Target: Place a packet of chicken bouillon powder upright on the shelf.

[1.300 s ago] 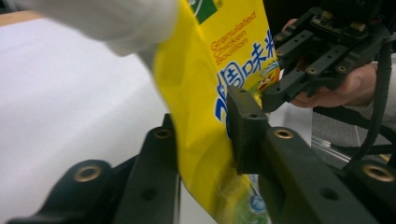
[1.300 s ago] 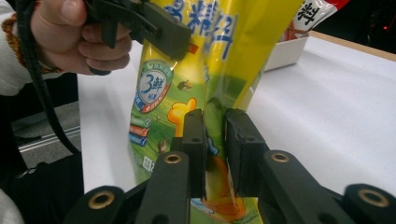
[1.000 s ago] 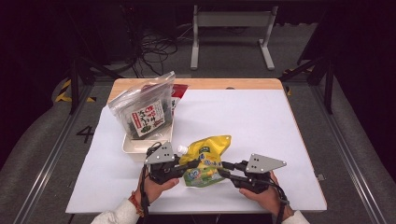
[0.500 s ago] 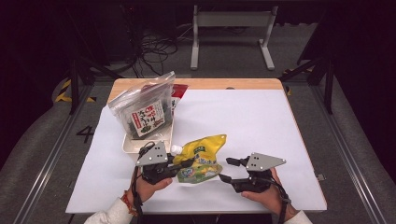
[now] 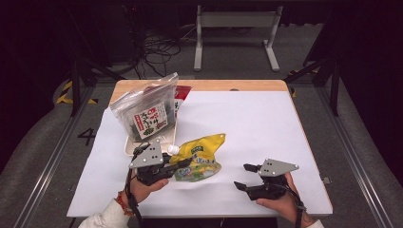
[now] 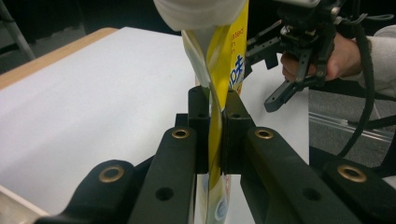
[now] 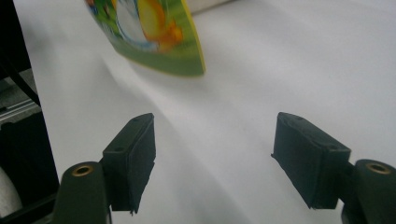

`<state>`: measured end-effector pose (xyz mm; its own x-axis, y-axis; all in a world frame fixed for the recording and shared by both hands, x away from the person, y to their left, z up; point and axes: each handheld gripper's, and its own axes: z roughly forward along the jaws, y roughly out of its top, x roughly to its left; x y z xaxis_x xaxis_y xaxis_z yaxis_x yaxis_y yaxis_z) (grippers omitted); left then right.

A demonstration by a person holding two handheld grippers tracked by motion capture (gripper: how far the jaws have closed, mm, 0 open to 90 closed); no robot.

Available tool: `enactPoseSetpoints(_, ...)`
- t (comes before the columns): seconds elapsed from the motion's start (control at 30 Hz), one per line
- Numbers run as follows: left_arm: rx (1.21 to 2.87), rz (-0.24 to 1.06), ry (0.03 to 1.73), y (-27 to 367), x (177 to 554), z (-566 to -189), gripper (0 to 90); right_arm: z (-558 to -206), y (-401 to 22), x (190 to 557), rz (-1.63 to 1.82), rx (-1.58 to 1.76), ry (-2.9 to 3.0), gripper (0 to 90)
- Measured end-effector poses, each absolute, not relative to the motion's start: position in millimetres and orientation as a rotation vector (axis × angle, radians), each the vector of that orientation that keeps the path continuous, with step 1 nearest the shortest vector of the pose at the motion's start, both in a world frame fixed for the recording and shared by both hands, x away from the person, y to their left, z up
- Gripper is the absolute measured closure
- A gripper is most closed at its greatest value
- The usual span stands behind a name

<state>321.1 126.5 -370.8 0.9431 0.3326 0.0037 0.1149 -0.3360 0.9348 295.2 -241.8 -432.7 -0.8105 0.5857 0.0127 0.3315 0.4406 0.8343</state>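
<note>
Left gripper clamped on yellow pouch, lifted off white table; right gripper just opened, empty, held level beside. Pouch crumpled, white-capped.

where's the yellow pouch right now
In the high view the yellow pouch is near the table's front edge, left of centre, clamped in the left tongs, just in front of the tray holding the seaweed bag.

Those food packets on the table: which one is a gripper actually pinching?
The yellow spouted pouch, clamped in the left gripper. The clear bag of dark seaweed stands untouched in the tray behind; the right gripper is open and holds nothing.
</note>
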Motion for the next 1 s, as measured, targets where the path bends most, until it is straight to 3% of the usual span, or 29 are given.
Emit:
enactPoseSetpoints(0.43, 1.862, 0.31, 0.319, 149.3, 324.7, -349.4, 85.8, -438.2, -260.1, 282.9, 1.237, 0.863, 2.403, 24.9)
enactPoseSetpoints(1.0, 1.823, 0.461, 0.356, 206.9, 340.3, -311.7, 85.8, -439.9, -261.4, 283.4, 1.238, 0.88, 2.393, 24.1)
